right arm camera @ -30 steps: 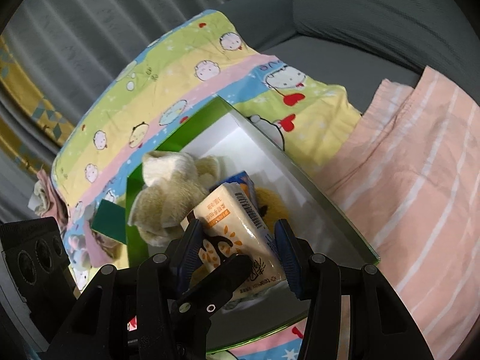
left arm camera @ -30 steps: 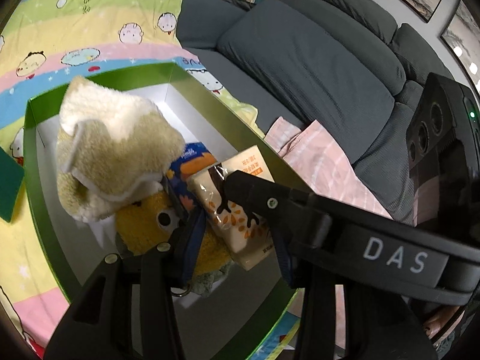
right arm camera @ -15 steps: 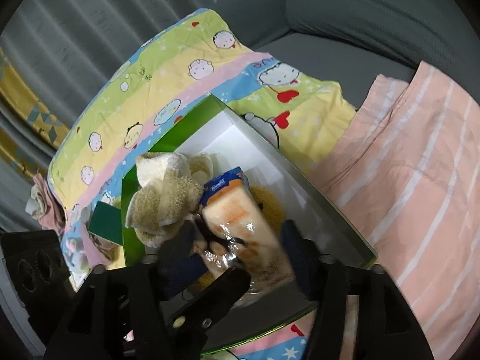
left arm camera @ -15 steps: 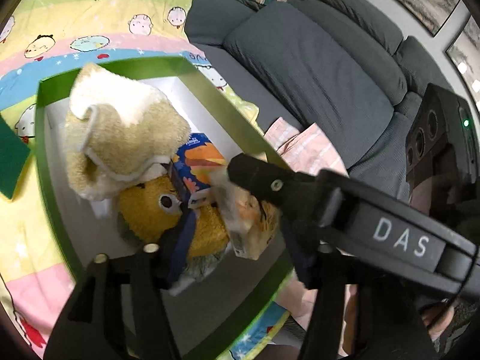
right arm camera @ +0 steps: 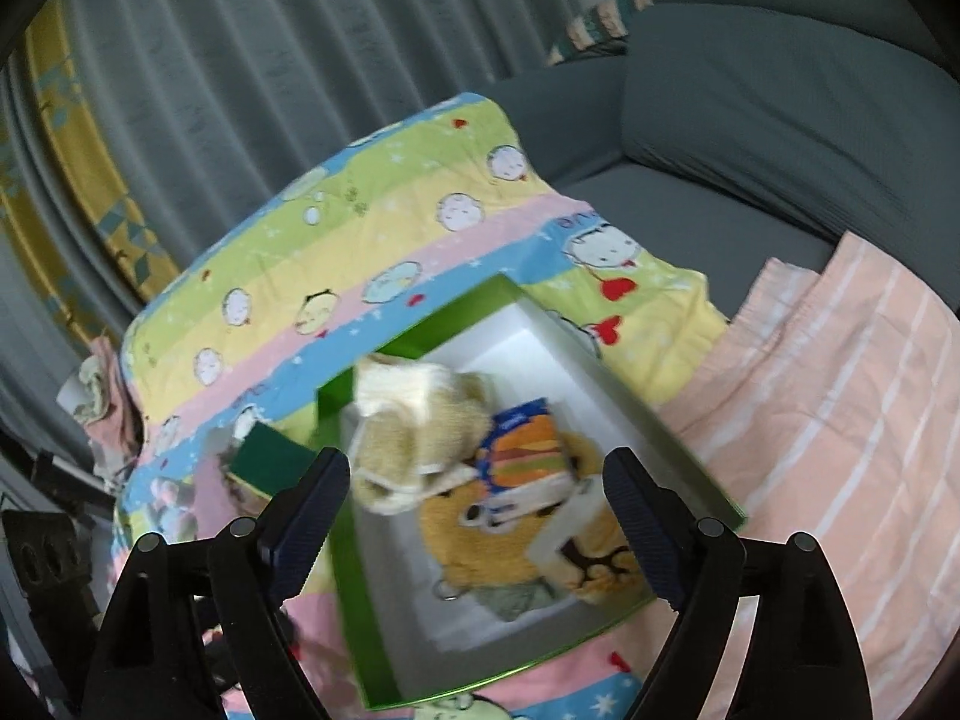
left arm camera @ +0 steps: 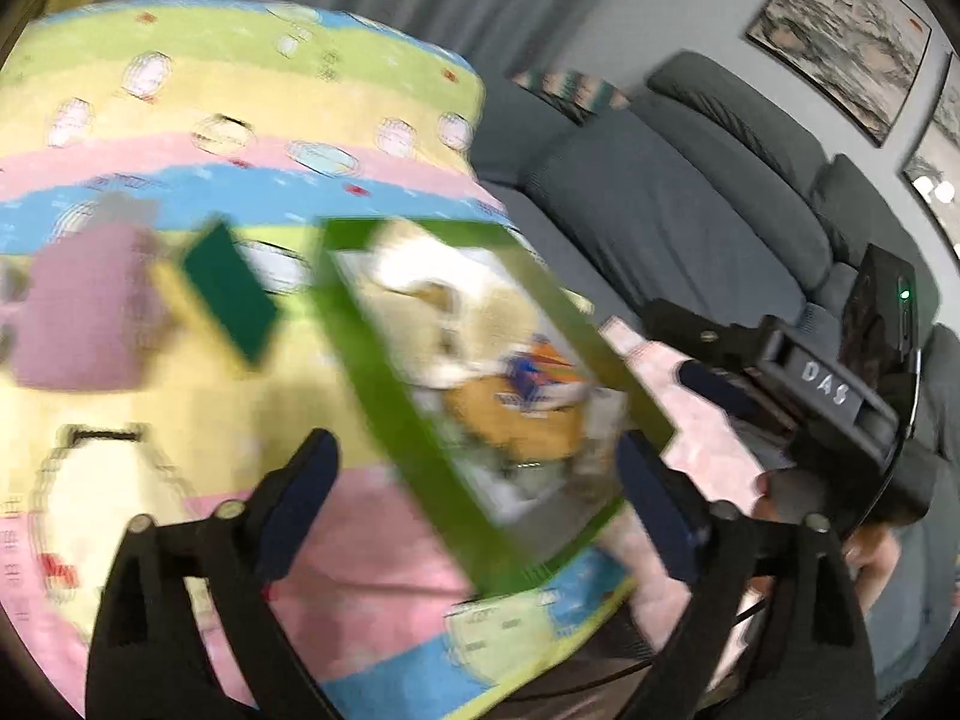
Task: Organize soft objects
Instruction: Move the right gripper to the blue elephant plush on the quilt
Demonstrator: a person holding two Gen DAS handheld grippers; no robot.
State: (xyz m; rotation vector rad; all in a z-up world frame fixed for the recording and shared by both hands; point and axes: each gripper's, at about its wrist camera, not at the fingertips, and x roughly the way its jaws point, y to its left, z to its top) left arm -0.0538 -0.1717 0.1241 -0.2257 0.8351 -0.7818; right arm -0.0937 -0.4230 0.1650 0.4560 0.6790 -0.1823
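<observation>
While both hands hang above the cartoon blanket (right arm camera: 384,228), the left gripper (left arm camera: 474,504) has just spread its jaws wide with nothing between them. Left of the green box (right arm camera: 360,618) lies a dark green sponge (right arm camera: 270,462). Inside it sit 4 soft things: a cream towel (right arm camera: 414,438), burger tissue pack (right arm camera: 528,456), yellow plush (right arm camera: 480,534) and orange-print pack (right arm camera: 594,546). The right gripper (right arm camera: 477,516) has also just opened, released and empty.

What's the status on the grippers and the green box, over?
Left gripper and right gripper open, jaws just opened, nothing between them. Tissue pack dropped in green box beside plush toy. Green sponge outside.
</observation>
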